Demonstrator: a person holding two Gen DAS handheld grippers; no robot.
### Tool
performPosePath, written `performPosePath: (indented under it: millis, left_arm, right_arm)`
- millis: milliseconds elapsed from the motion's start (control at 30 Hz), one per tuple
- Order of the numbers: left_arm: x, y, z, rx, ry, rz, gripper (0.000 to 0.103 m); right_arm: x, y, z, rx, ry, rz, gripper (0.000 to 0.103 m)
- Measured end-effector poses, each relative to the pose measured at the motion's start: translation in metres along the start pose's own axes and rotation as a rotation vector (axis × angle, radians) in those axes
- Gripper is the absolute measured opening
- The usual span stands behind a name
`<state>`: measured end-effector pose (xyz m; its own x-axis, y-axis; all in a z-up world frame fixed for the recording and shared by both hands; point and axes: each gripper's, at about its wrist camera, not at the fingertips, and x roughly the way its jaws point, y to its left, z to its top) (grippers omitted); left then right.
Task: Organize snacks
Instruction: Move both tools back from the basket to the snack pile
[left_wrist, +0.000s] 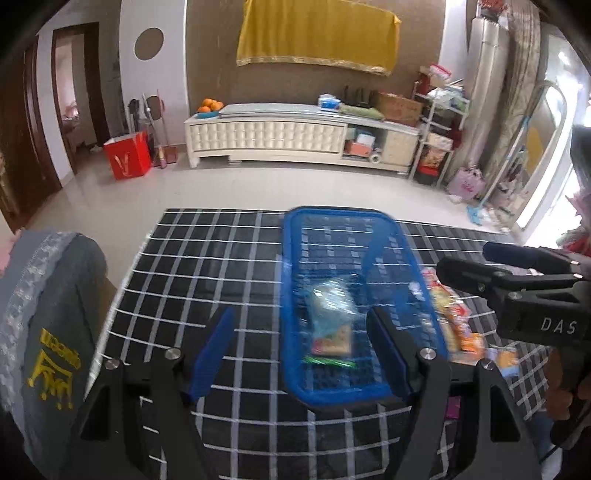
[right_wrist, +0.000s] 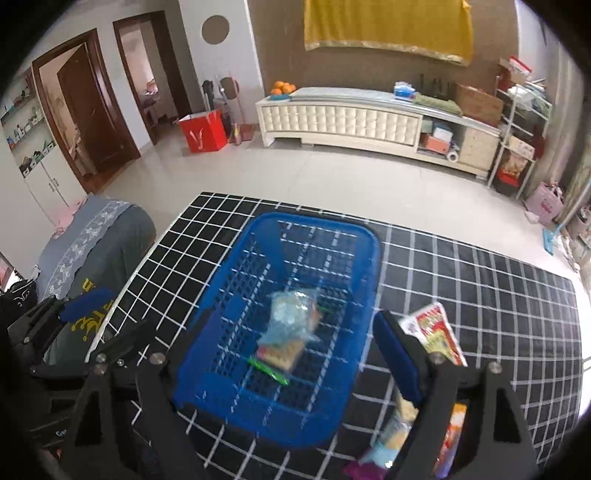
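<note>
A blue mesh basket (left_wrist: 291, 280) (right_wrist: 207, 332) stands on the black grid tablecloth (left_wrist: 207, 266) (right_wrist: 480, 288). Inside it lie a clear bluish packet (left_wrist: 328, 302) (right_wrist: 291, 314), a cracker packet (right_wrist: 282, 352) and a green stick packet (right_wrist: 267, 371). Loose snacks lie right of the basket: a red and yellow packet (right_wrist: 437, 328), and several orange and yellow ones (left_wrist: 456, 321) (right_wrist: 391, 432). My left gripper (left_wrist: 301, 354) hangs open above the basket's near end, empty. My right gripper (right_wrist: 266, 343) (left_wrist: 469, 260) is open above the basket's near right corner, holding nothing.
A grey chair back with a yellow emblem (left_wrist: 48, 332) (right_wrist: 96, 251) stands against the table's left edge. Beyond the table's far edge is tiled floor, then a white TV cabinet (left_wrist: 277, 136) (right_wrist: 351, 118) and a red bag (left_wrist: 127, 155).
</note>
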<state>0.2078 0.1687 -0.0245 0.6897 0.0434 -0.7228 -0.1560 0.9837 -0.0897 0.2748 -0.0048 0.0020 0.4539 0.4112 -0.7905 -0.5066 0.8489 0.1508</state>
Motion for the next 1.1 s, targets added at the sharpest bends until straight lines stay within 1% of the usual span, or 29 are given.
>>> performPosePath:
  millis: [67,167,267,500,800,933,1100]
  left_arm:
    - [-0.008,-0.009,-0.006,-0.007,0.003,-0.014,0.072]
    - [-0.023,-0.03,-0.017,0.021,-0.01,-0.026,0.072]
    - [-0.032,-0.051,-0.027,0.051,-0.002,-0.051,0.072]
    - [-0.037,-0.1,-0.055,0.129,0.003,-0.079,0.072]
    - [-0.009,-0.146,-0.082,0.133,0.101,-0.145,0.072]
    - [0.004,-0.17,-0.089,0.17,0.133,-0.169,0.072]
    - [0.027,-0.198,-0.099,0.196,0.175,-0.179,0.072]
  right_arm:
    - [-0.014,-0.008,-0.009,0.013,-0.012,-0.003,0.088]
    - [-0.035,-0.019,-0.025,0.036,-0.027,-0.01,0.088]
    - [-0.051,-0.033,-0.042,0.054,-0.035,-0.018,0.088]
    - [-0.079,-0.071,-0.081,0.104,-0.048,-0.044,0.088]
    - [-0.079,-0.126,-0.127,0.178,0.003,-0.078,0.088]
    - [-0.075,-0.15,-0.148,0.226,0.026,-0.098,0.088]
    - [-0.063,-0.18,-0.173,0.268,0.072,-0.123,0.088]
